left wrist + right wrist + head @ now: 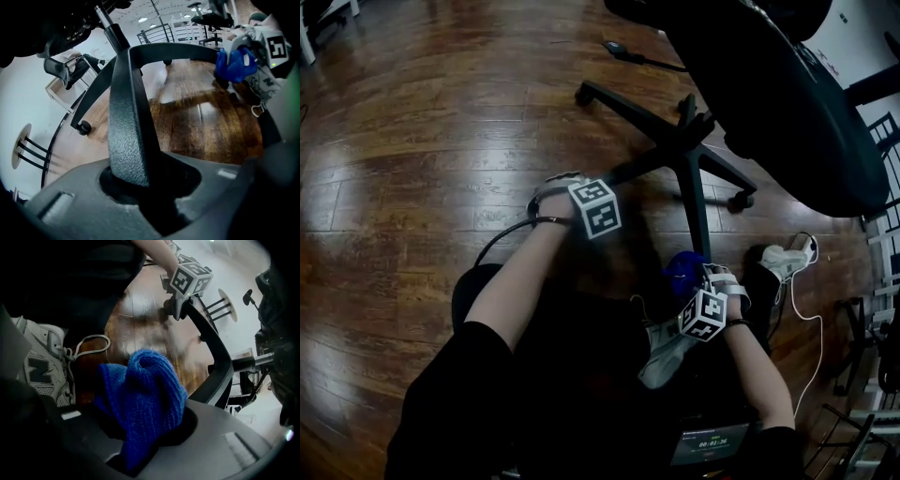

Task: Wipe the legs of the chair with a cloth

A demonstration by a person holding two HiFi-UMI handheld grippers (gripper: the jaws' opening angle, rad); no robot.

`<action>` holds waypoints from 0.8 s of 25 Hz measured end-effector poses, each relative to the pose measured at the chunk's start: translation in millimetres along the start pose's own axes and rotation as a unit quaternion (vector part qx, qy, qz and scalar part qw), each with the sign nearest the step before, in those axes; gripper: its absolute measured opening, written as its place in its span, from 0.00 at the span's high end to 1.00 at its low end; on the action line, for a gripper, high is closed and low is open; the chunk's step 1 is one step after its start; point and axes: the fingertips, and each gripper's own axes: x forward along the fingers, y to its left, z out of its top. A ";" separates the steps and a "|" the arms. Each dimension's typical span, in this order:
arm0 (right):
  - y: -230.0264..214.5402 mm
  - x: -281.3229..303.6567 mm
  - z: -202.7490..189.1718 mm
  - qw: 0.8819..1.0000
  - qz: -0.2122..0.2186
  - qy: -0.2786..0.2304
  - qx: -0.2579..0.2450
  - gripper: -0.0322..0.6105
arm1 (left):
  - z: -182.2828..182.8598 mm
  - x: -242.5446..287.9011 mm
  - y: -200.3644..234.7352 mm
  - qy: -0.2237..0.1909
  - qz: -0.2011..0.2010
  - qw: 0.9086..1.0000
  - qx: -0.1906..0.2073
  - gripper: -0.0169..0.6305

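Chair leg (126, 122) tight between left tongs (140, 187), bunched blue cloth (145, 390) tight between right tongs (140, 437)

Reads as an office or open workroom. Glossy wood-plank floor (441, 141) all round. A black swivel chair (787, 103) stands on a star base (126, 108) with castors (84, 127), right at the left gripper (154, 206). Farther out ahead of that gripper are more office chairs (213, 13), round ceiling lights (143, 19), a metal railing (154, 33) and a plain white wall (23, 108). A white cable (811, 323) trails on the floor, off to the right of the right gripper (701, 281).
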 end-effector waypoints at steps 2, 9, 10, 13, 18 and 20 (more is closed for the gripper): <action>-1.7 0.9 -0.8 1.000 0.005 0.006 0.006 0.81 | 0.4 0.3 0.3 0.002 0.003 1.000 -0.001 0.80; -52.4 16.1 16.4 1.000 -0.018 0.003 0.024 0.81 | 0.3 -1.8 -1.1 0.005 -0.007 1.000 -0.005 0.80; -68.4 20.7 21.3 0.999 -0.029 0.000 0.025 0.81 | 0.7 -2.3 -1.2 0.005 -0.008 1.000 -0.006 0.80; -127.6 36.6 39.2 0.997 -0.067 -0.008 0.034 0.81 | 2.4 -3.9 -1.4 0.005 -0.007 1.000 -0.005 0.80; -215.7 57.9 67.3 0.991 -0.119 -0.009 0.059 0.80 | 4.9 -3.9 -0.2 0.003 -0.001 1.000 0.001 0.80; -228.5 59.2 72.5 0.989 -0.126 -0.013 0.072 0.80 | 5.3 -2.5 1.6 -0.001 0.001 1.000 0.004 0.80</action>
